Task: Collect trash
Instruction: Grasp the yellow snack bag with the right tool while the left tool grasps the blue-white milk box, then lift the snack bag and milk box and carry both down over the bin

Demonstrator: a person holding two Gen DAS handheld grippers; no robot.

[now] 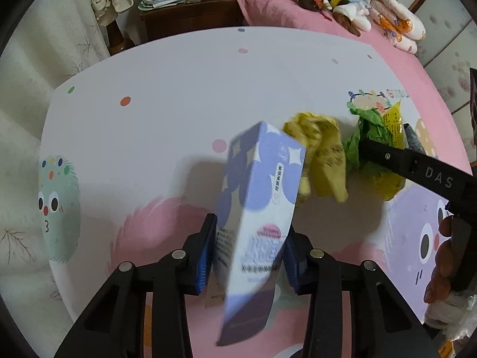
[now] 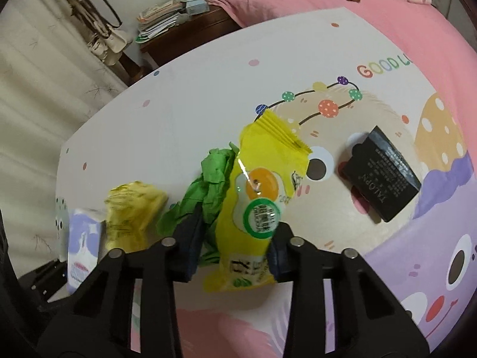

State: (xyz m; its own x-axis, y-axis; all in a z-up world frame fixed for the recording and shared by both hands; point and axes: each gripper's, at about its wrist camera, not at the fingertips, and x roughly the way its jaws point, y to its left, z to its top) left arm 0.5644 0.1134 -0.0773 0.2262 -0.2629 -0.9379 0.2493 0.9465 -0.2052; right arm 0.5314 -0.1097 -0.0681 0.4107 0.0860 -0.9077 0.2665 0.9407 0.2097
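My left gripper (image 1: 249,256) is shut on a purple and white carton (image 1: 259,203), held tilted above the cartoon-print table (image 1: 167,95). Just beyond it lies a crumpled yellow wrapper (image 1: 322,155). My right gripper (image 2: 234,247) is shut on a yellow snack packet (image 2: 262,197) with an egg picture, together with crumpled green paper (image 2: 208,185). In the right wrist view the crumpled yellow wrapper (image 2: 134,211) and the carton (image 2: 83,247) sit to the left. A black box (image 2: 381,176) lies flat on the table to the right.
A pink bed (image 1: 298,15) with stuffed toys lies behind the table. A dark nightstand (image 1: 190,18) stacked with books and papers stands at the back left, with bags (image 1: 110,0) hanging beside it. A person's hand (image 1: 441,262) holds the right gripper's handle.
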